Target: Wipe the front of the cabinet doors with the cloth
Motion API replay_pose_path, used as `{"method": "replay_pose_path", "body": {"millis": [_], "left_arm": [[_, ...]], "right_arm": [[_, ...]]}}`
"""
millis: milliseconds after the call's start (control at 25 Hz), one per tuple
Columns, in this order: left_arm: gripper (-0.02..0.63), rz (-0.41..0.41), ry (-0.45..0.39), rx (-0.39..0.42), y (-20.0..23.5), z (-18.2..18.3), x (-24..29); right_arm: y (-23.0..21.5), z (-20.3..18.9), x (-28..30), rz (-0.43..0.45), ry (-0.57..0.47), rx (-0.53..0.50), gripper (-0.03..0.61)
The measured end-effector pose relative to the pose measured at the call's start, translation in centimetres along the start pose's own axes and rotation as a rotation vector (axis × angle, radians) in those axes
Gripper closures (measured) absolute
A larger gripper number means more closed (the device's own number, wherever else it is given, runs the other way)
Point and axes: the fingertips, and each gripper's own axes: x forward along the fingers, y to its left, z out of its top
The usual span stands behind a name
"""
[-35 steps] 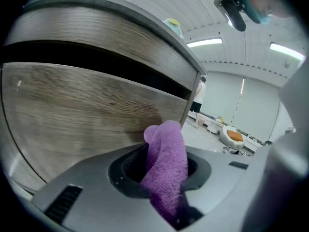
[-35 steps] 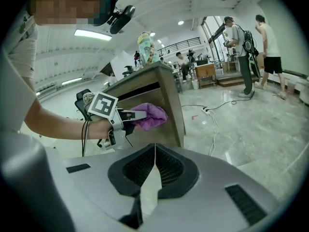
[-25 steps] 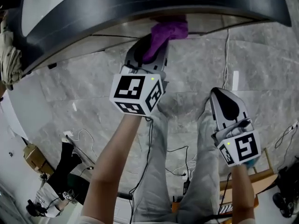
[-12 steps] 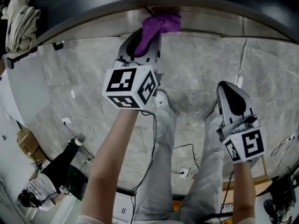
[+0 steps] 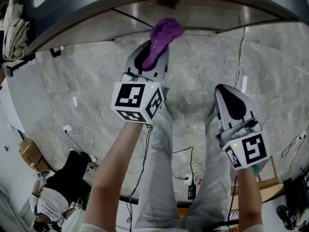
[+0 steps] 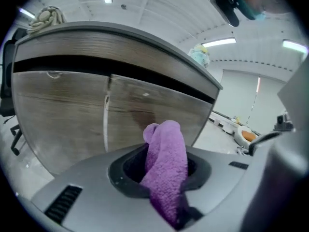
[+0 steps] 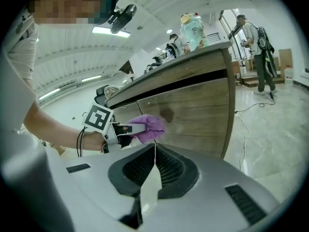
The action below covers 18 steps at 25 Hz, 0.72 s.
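Your left gripper (image 5: 153, 52) has its jaws pinching the cloth (image 5: 164, 33). In the left gripper view the purple terry fills the gap between them, one end bunched up past the tips and the rest trailing back down the gripper body. Your right gripper (image 5: 228, 98) holds nothing: the right gripper view shows its jaws pressed together edge to edge, with only a thin line between them. In the head view the cloth sits just in front of the cabinet doors (image 5: 207, 11). There the left gripper is raised toward the doors, and the right gripper is lower and well apart to its side, over the grey floor (image 5: 72, 81). The left gripper view gives what the head view cannot. It shows the wood-grain fronts face on, the seam (image 6: 106, 115) between two doors just left of the cloth, and a darker patch (image 6: 140, 114) on the door behind the cloth's tip. The right gripper view takes it from the side, and there the cloth is up against the door face just below that patch. Whether it truly touches cannot be told from any view. That view also shows a person (image 7: 258, 37) standing on the floor past the cabinet's far end.
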Motion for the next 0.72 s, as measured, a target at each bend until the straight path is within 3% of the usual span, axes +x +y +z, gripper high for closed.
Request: {"method": "replay_pose_path", "body": {"millis": [200, 400, 560, 720], "left_arm": [[0.511, -0.131, 0.042, 0.021, -11.5, -2.5, 5.0], [0.511, -0.193, 0.057, -0.070, -19.6, -3.1, 10.0], [0.511, -0.209, 0.088, -0.059, -23.0, -3.8, 13.2], [0.511, -0.185, 0.120, -0.047, -22.9, -4.8, 15.5]], "right_arm": [[-5.5, -0.9, -6.0, -0.056, -0.004, 0.021, 0.551], [-11.7, -3.1, -11.7, -0.128, 0.006, 0.055, 0.551], [-15.9, -5.3, -15.3, -0.202, -0.001, 0.115, 0.551], [-17.8, -7.2, -16.7, -0.250, -0.007, 0.165, 0.551]]}}
